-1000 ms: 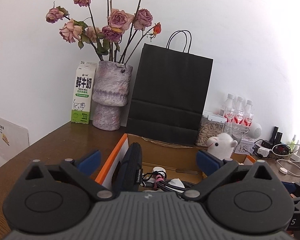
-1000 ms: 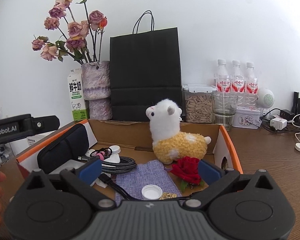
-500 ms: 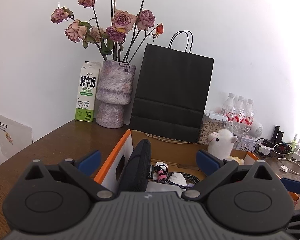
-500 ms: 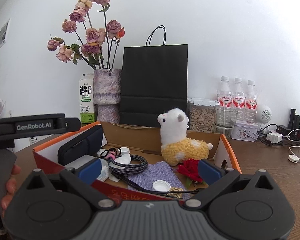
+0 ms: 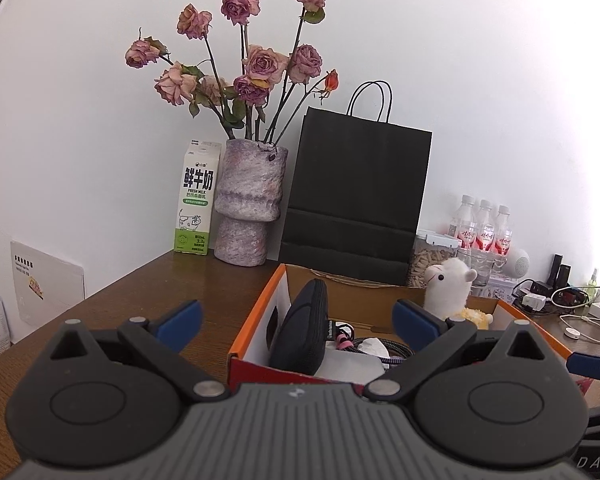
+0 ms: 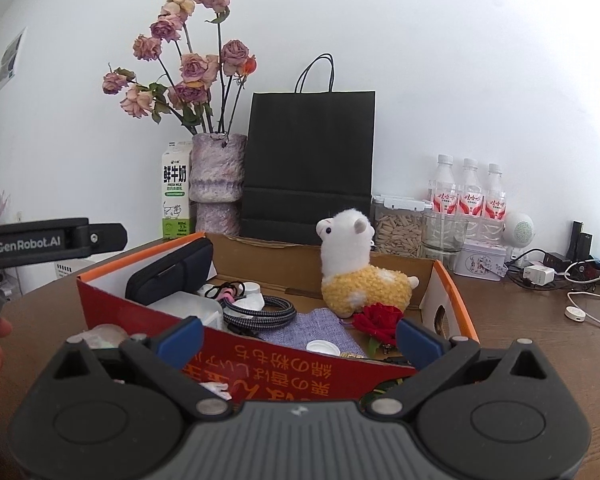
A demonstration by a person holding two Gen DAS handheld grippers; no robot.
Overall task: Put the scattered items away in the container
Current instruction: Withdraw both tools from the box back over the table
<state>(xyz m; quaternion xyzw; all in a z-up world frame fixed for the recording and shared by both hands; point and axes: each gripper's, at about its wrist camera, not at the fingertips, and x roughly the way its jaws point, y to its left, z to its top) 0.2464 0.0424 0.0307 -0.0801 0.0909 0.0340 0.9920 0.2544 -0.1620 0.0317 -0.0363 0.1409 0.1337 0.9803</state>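
box (image 6: 284,364): plush alpaca (image 6: 360,272), pouch (image 6: 168,272), cable inside; our left gripper (image 5: 296,320) and right gripper (image 6: 300,334), spread empty, likely done.

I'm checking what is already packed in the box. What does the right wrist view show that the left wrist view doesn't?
Only the right wrist view shows the red rose, the purple cloth, the white cap and the box's red printed front. Only the left wrist view shows the white card leaning on the wall at the left. Both show the box, the black pouch standing at its left end, the braided cable, the plush alpaca and open, empty grippers: left, right.
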